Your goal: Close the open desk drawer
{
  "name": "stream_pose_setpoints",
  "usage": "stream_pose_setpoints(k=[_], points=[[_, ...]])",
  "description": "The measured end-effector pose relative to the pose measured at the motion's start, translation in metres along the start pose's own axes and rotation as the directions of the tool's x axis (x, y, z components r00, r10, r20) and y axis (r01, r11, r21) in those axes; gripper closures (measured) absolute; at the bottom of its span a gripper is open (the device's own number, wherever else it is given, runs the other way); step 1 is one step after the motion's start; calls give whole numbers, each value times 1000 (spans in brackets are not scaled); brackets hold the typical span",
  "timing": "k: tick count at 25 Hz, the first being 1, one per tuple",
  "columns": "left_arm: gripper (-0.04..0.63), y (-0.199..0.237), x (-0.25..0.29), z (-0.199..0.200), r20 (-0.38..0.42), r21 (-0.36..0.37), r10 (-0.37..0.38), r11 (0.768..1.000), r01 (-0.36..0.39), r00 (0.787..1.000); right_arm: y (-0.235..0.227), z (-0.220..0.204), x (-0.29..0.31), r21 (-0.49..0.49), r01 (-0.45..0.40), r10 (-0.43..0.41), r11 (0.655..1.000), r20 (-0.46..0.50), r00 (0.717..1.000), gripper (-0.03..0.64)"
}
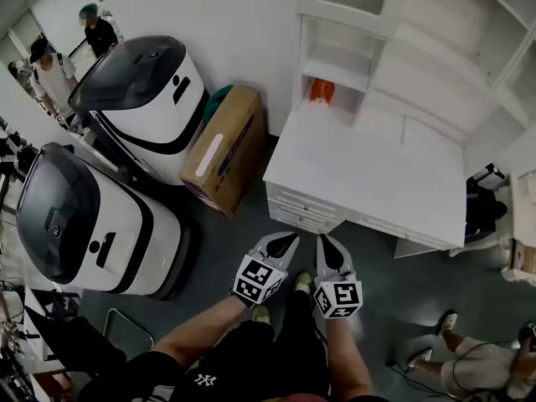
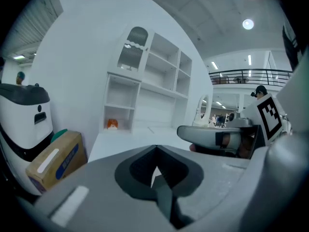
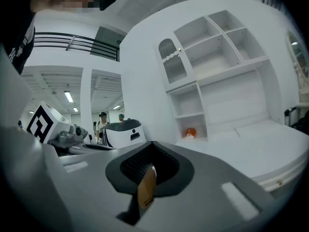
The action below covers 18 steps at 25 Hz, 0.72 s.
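Head view first: we hold the left gripper (image 1: 283, 245) and right gripper (image 1: 327, 248) side by side, near the drawers (image 1: 303, 209) at the white desk's (image 1: 368, 174) left front corner; we cannot tell whether one stands open. Left gripper view: jaws together, empty, facing the desktop. Right gripper view: jaws likewise together, empty.

1. I see the white, flat-fronted desk drawers (image 1: 303, 208) as a stack under the near-left corner of the white surface (image 1: 368, 170), with their fronts turned toward me.
2. In the head view, thin horizontal seams divide the fronts. From this steep angle I cannot tell which drawer is pulled out, or how far.
3. In the right gripper view only the rounded front edge shows, at lower right, carrying a tiny knob-like dot (image 3: 279, 181).
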<state>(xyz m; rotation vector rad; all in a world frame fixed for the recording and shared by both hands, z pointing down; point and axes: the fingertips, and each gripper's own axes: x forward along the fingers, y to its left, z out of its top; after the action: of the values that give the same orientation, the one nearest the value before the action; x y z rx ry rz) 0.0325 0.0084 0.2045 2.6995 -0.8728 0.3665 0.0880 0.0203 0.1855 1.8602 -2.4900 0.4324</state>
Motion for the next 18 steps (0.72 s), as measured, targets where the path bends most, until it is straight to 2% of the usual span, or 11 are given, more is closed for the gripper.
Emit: stream_pose_setpoints(k=[4, 11, 18], points=[[595, -10, -26, 31, 19, -12, 14, 1000, -14, 1000, 18, 27, -15, -6, 5, -5, 1000, 12, 1000, 597], [595, -31, -49, 86, 85, 12, -18, 1000, 17, 996, 40, 76, -31, -36, -21, 23, 999, 64, 998, 597], [595, -32, -67, 107, 121, 34, -22, 999, 18, 992, 47, 95, -41, -28, -4, 7, 1000, 93, 996, 598]])
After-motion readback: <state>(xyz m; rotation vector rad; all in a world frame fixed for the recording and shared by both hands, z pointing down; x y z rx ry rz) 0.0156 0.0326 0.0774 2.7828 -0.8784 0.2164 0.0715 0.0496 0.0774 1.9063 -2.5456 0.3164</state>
